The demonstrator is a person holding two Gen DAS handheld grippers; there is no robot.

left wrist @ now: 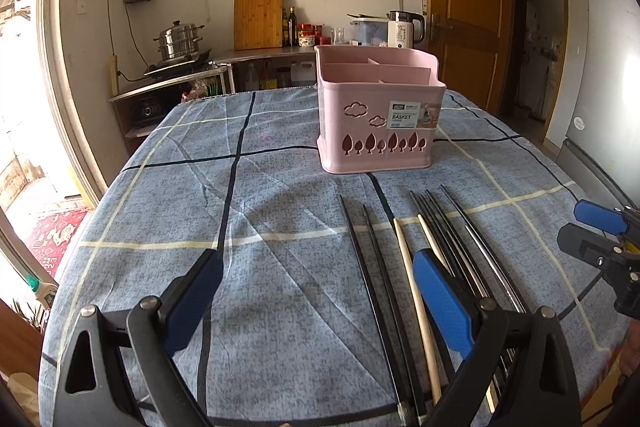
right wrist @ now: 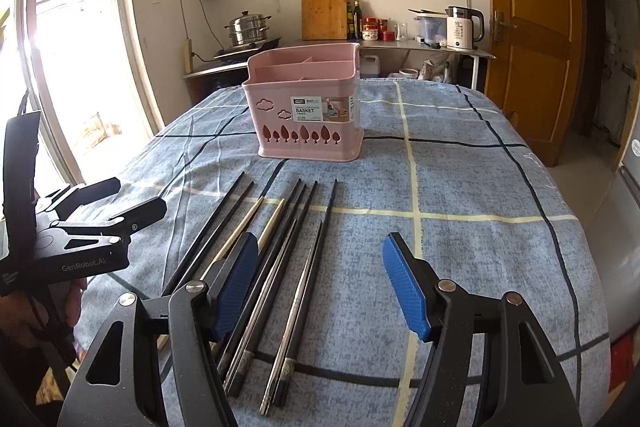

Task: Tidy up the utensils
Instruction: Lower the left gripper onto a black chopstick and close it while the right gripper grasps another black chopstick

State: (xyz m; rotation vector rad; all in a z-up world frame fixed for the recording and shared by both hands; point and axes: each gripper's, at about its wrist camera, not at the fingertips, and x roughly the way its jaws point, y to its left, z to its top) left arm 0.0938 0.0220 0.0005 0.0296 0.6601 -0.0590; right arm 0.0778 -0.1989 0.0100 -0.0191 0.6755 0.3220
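Note:
A pink divided basket (left wrist: 376, 115) (right wrist: 304, 107) stands upright on the blue checked tablecloth (left wrist: 280, 227) (right wrist: 460, 187), with nothing showing in its compartments. Several chopsticks lie side by side in front of it: black ones (left wrist: 372, 267) (right wrist: 212, 227), pale wooden ones (left wrist: 412, 275) (right wrist: 236, 235) and metal-tipped ones (left wrist: 488, 259) (right wrist: 296, 291). My left gripper (left wrist: 320, 283) hovers open over the left end of the row. My right gripper (right wrist: 320, 267) is open above the metal-tipped pair, its pads touching nothing. Each gripper shows in the other's view: right gripper (left wrist: 588, 229), left gripper (right wrist: 136, 195).
Behind the table runs a steel counter (right wrist: 400, 47) with a steamer pot (left wrist: 180, 41), a cutting board (right wrist: 324, 9), bottles and a kettle (right wrist: 464, 27). A wooden door (right wrist: 528, 27) is at the right, a bright doorway at the left. The table edge curves close on both sides.

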